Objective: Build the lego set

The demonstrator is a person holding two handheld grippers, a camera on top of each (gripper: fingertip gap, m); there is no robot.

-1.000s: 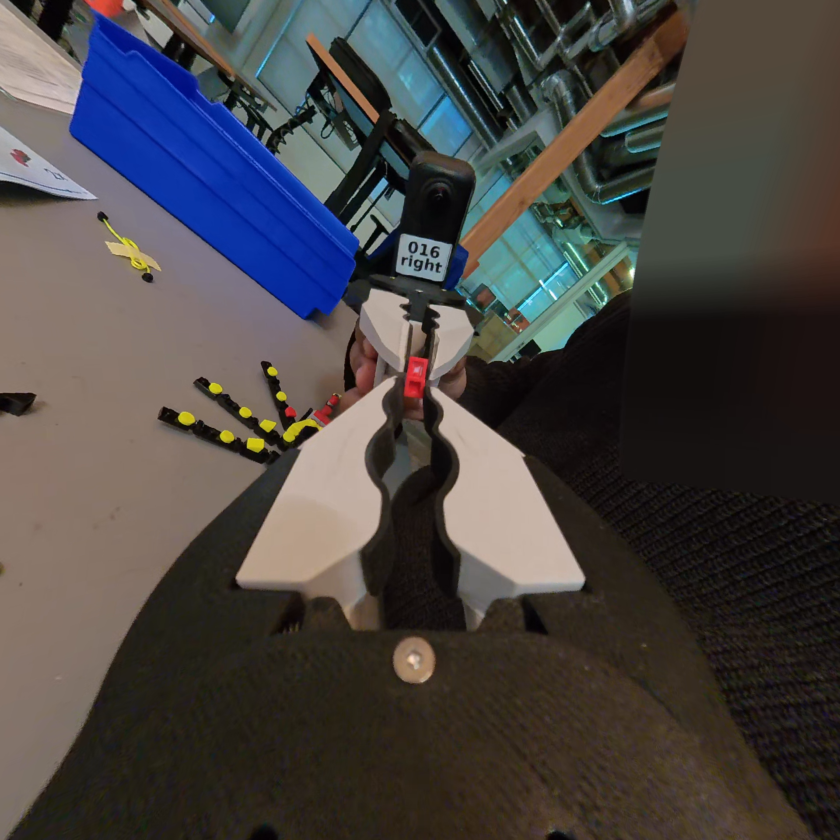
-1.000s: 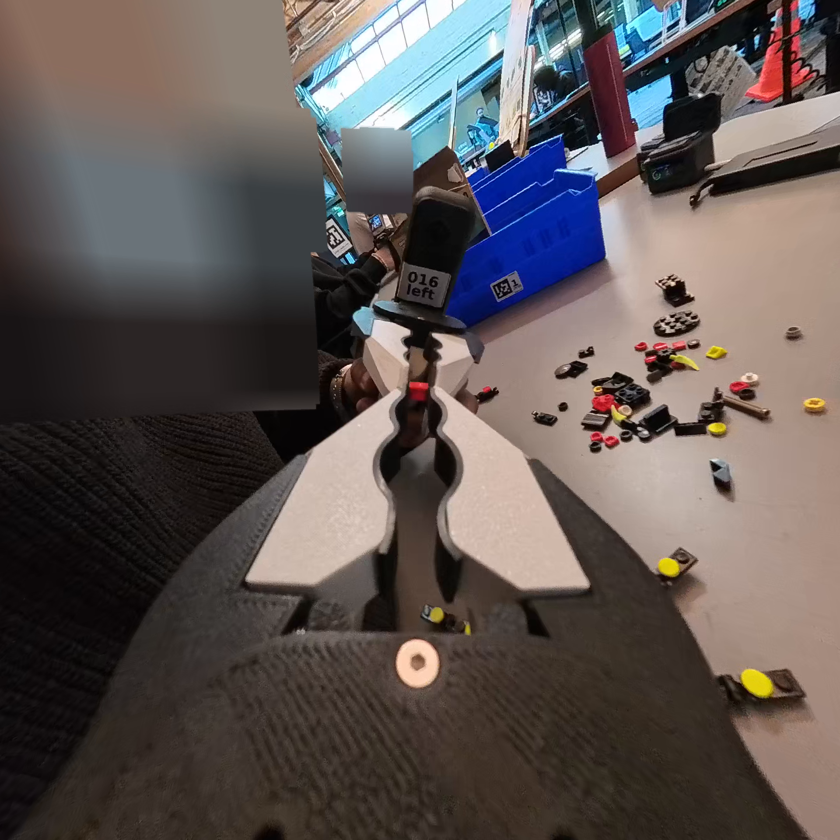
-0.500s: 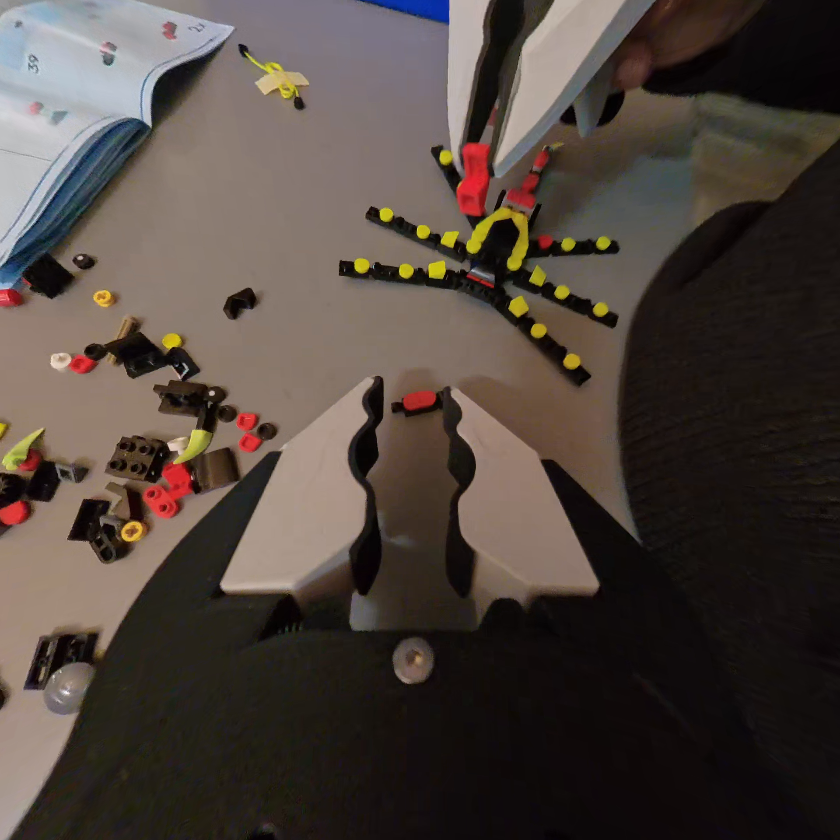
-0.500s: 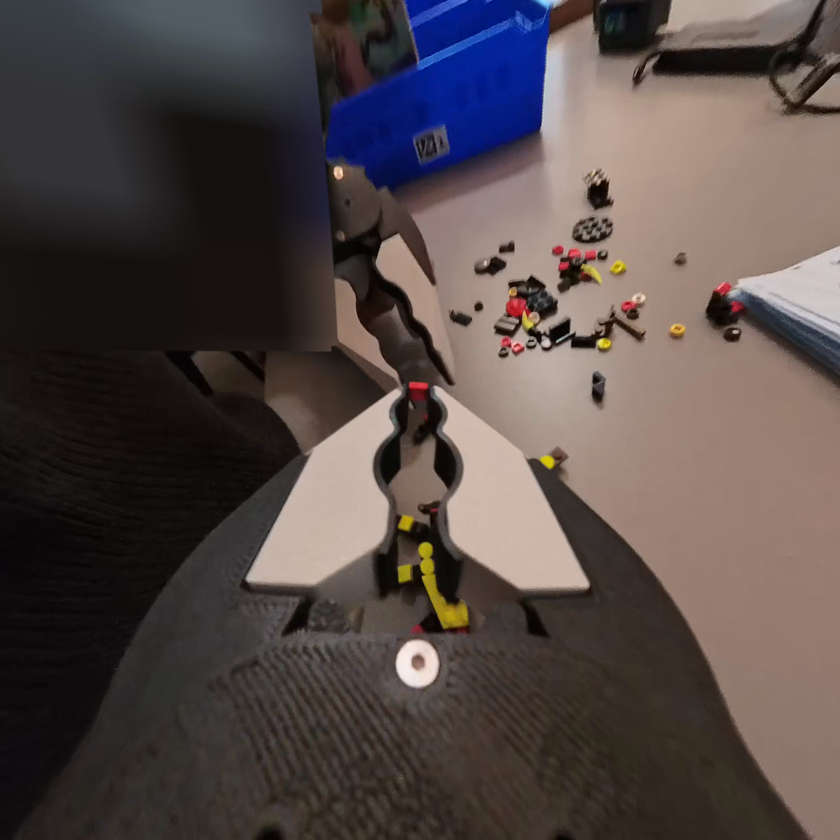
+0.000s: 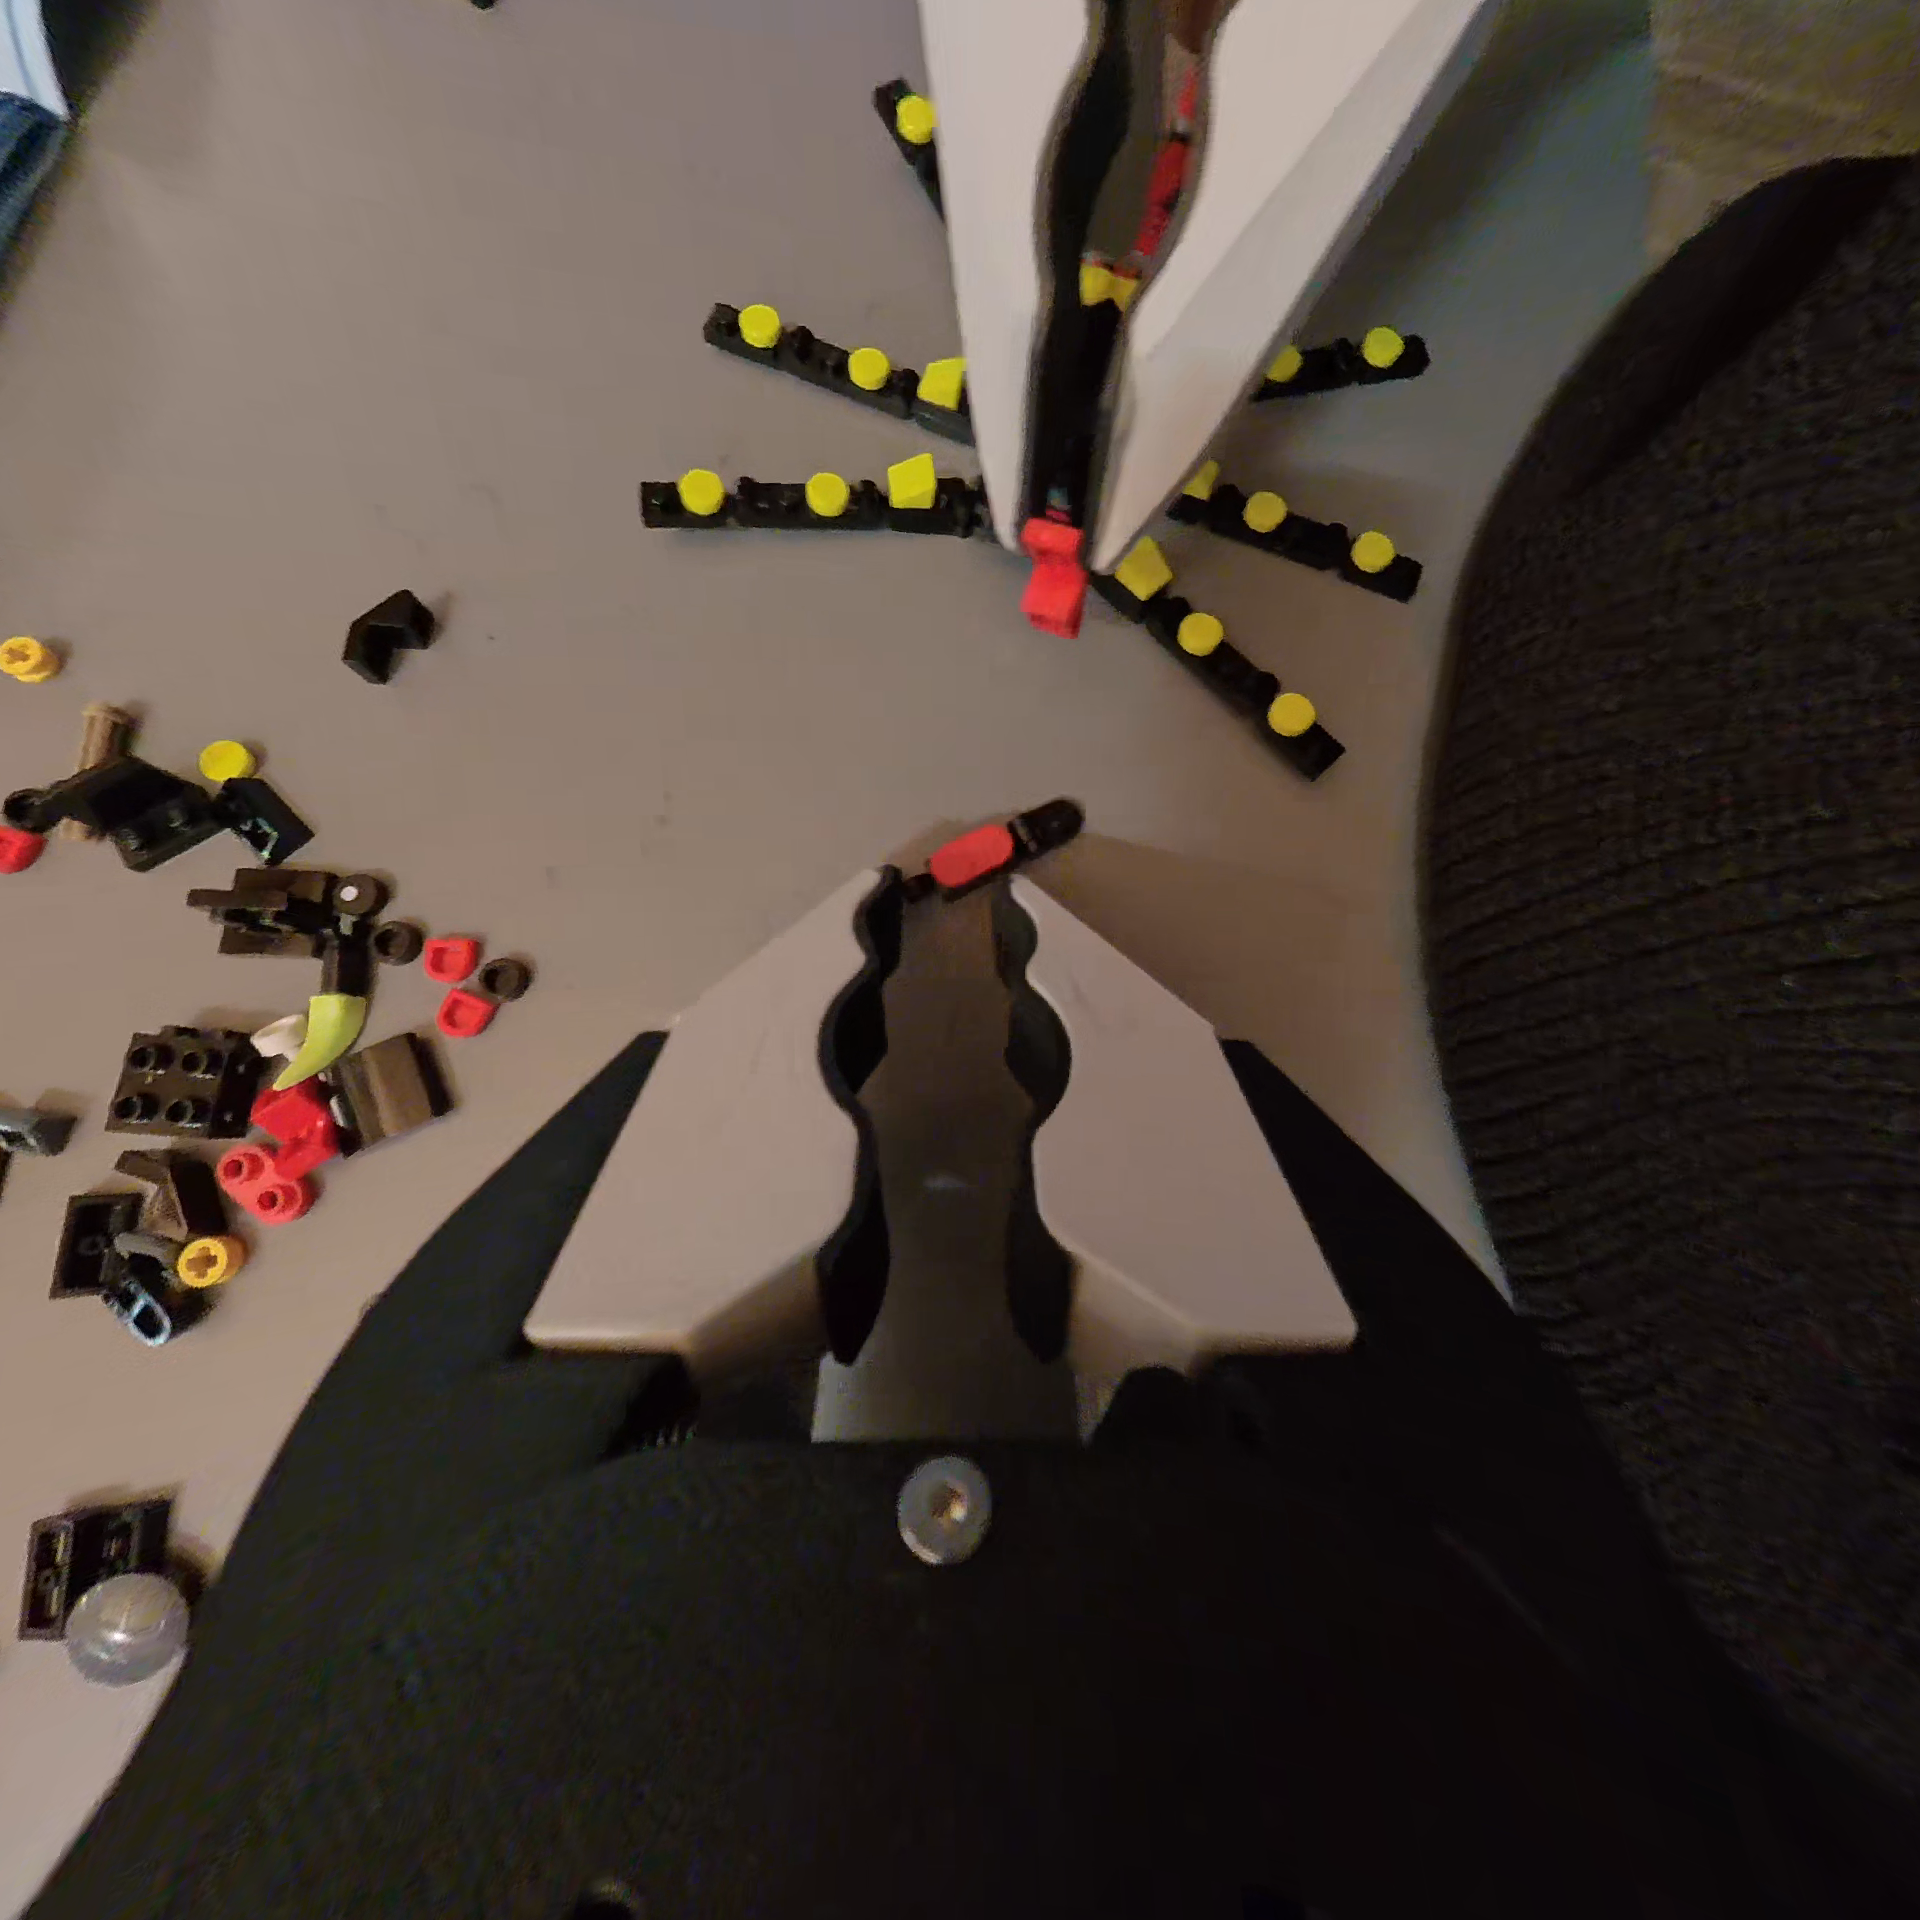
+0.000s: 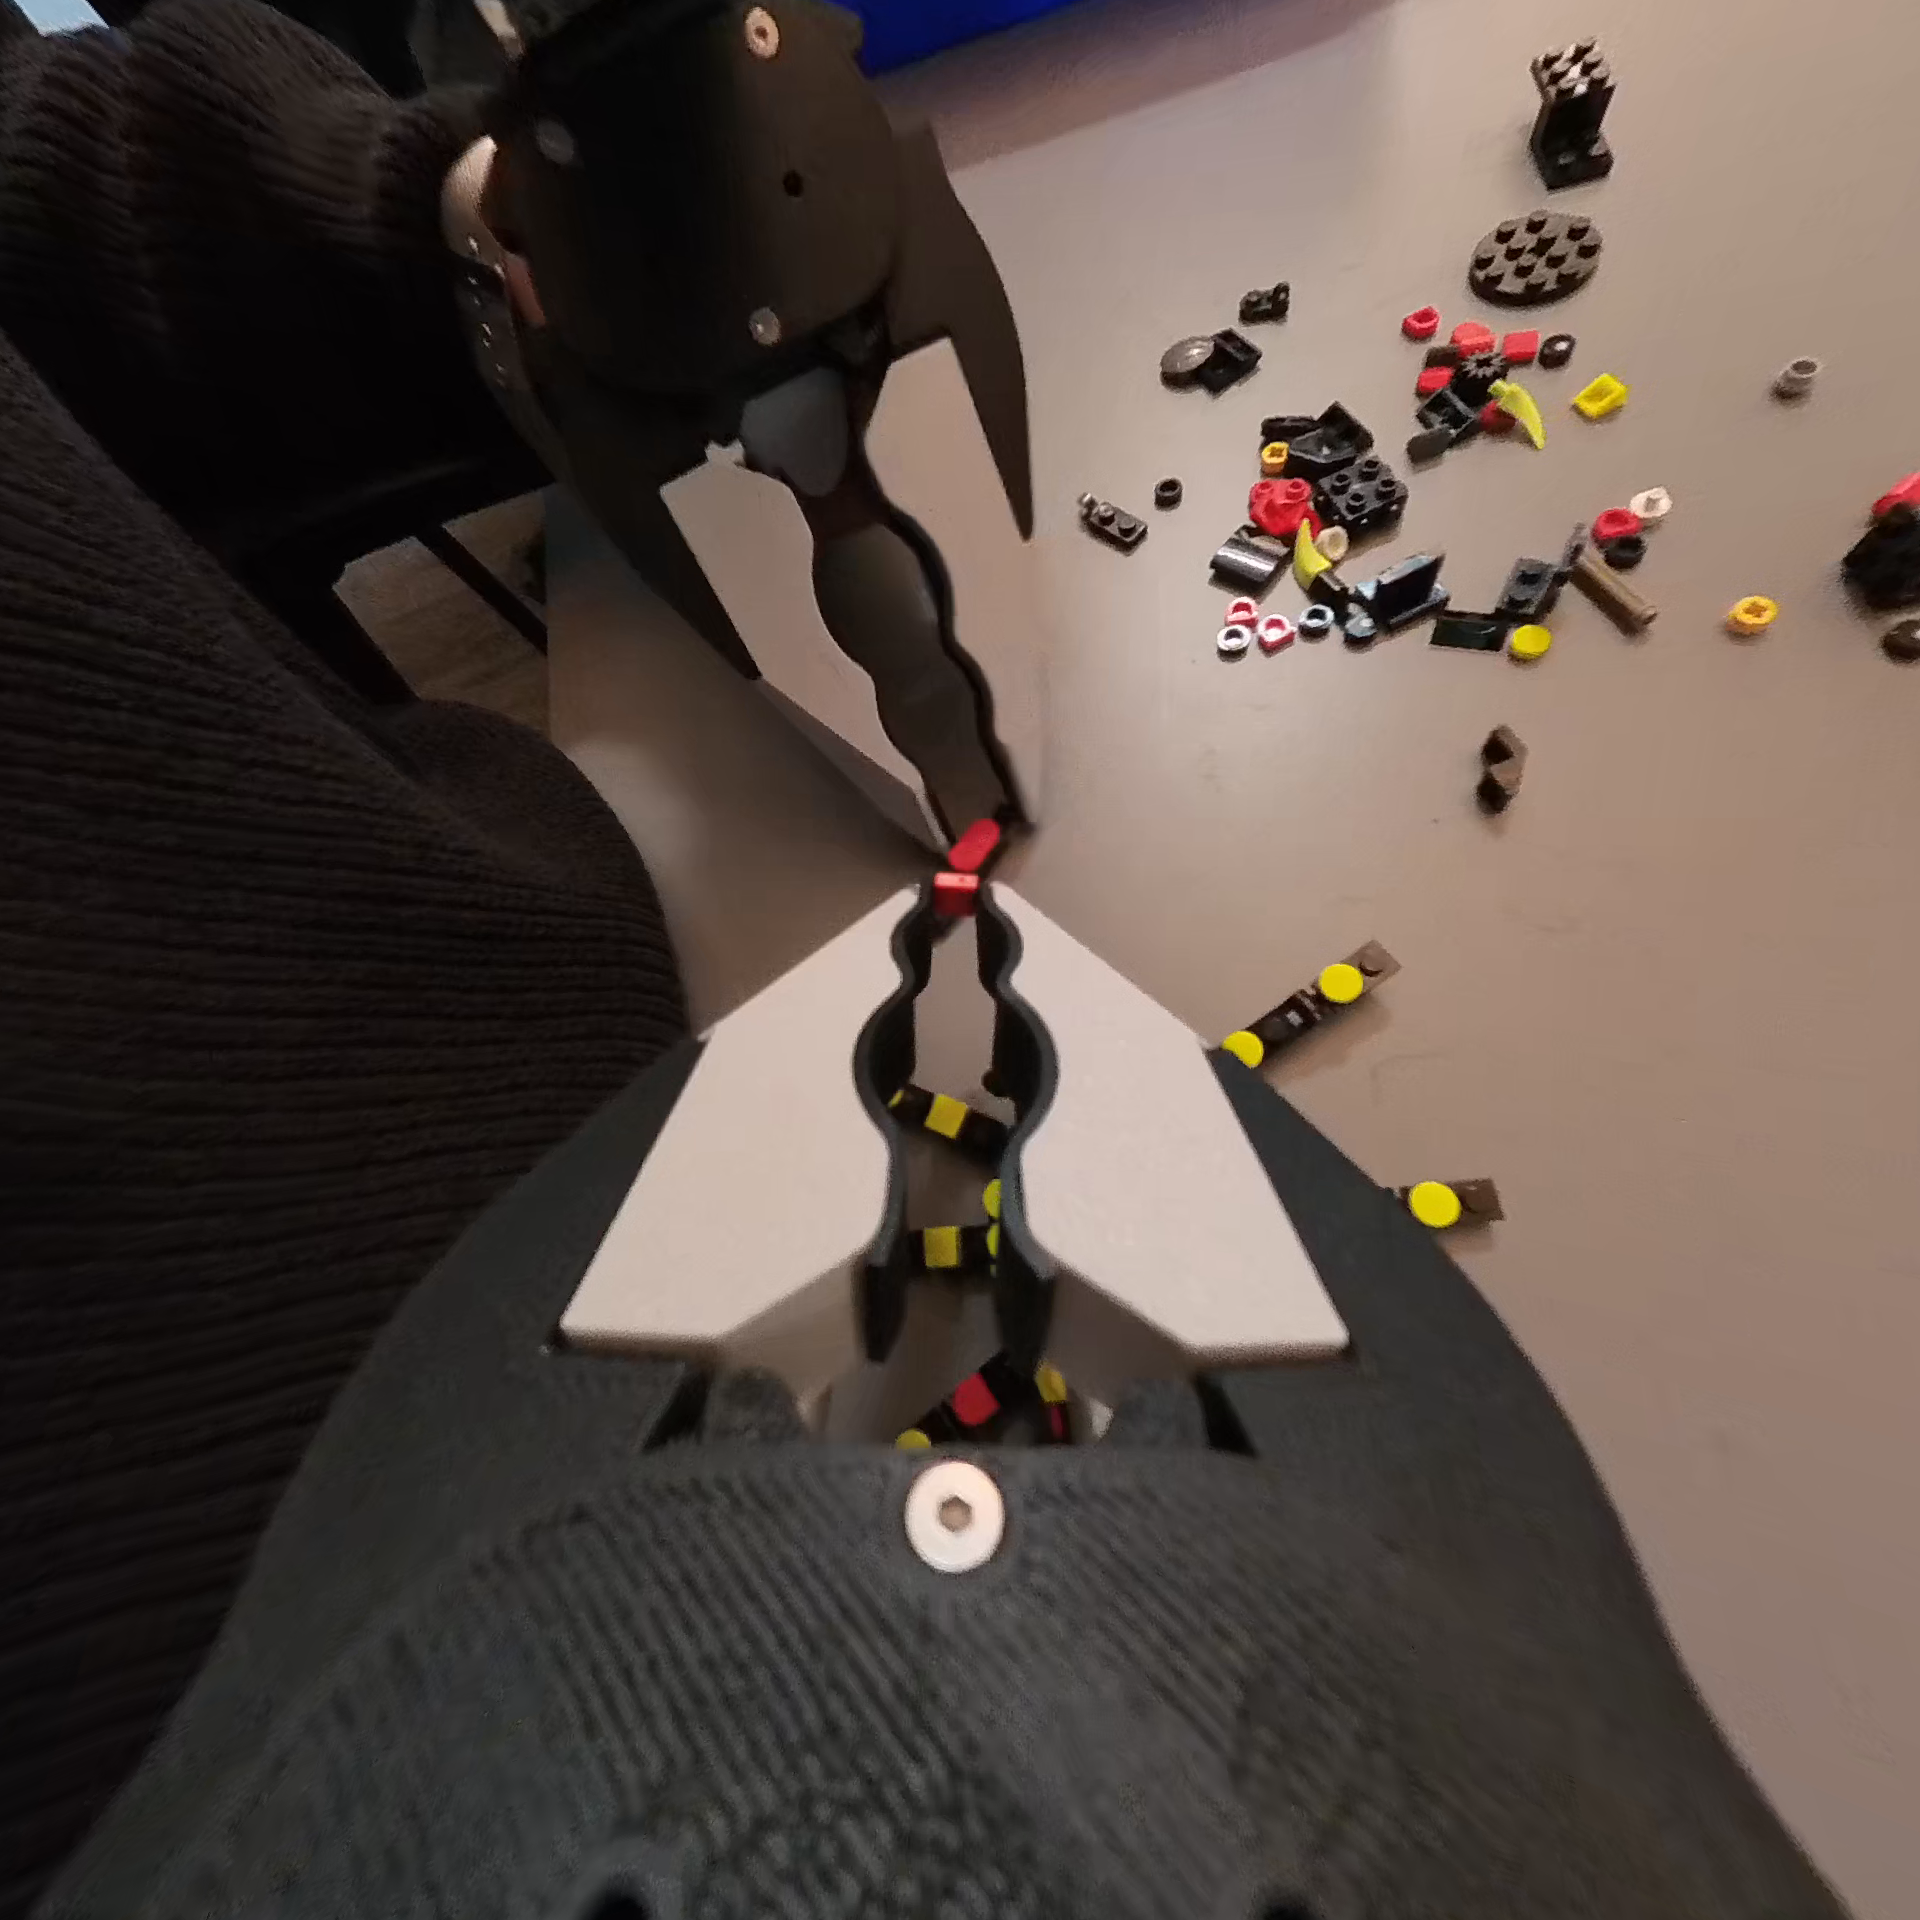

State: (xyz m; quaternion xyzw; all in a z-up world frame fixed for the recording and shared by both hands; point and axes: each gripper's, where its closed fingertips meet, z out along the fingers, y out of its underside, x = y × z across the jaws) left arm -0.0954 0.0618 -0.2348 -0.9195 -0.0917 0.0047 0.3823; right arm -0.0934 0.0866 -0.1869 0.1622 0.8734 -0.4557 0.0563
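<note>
A black spider model (image 5: pixel 821 497) with yellow studs on its legs lies on the grey table (image 5: pixel 644 208). My right gripper (image 5: pixel 1055 540) is shut on a small red brick (image 5: pixel 1049 594) and holds it tip-down over the spider's middle. In the right wrist view the gripper (image 6: pixel 956 902) pinches the brick (image 6: pixel 956 894), and spider legs (image 6: pixel 1340 982) show below. My left gripper (image 5: pixel 948 883) is low near the table, jaws apart. A small red and black piece (image 5: pixel 971 854) lies across its tips, also seen in the right wrist view (image 6: pixel 977 840).
Loose black, red and yellow pieces (image 5: pixel 260 1049) lie left of my left gripper, also in the right wrist view (image 6: pixel 1351 499). A black angled piece (image 5: pixel 390 634) lies alone. A dark knit sleeve (image 5: pixel 1683 935) fills the right side. A round black plate (image 6: pixel 1536 255) lies far off. About 6 cm separates my left fingertips from my right. From the left gripper's tips to the black angled piece (image 5: pixel 390 634) is close to 11 cm. It turns up in the right wrist view (image 6: pixel 1488 761) as well.
Both grippers came down from facing each other in the air to the table. The right carried the red brick over the spider. The left's jaws opened, then narrowed at the red and black piece.
</note>
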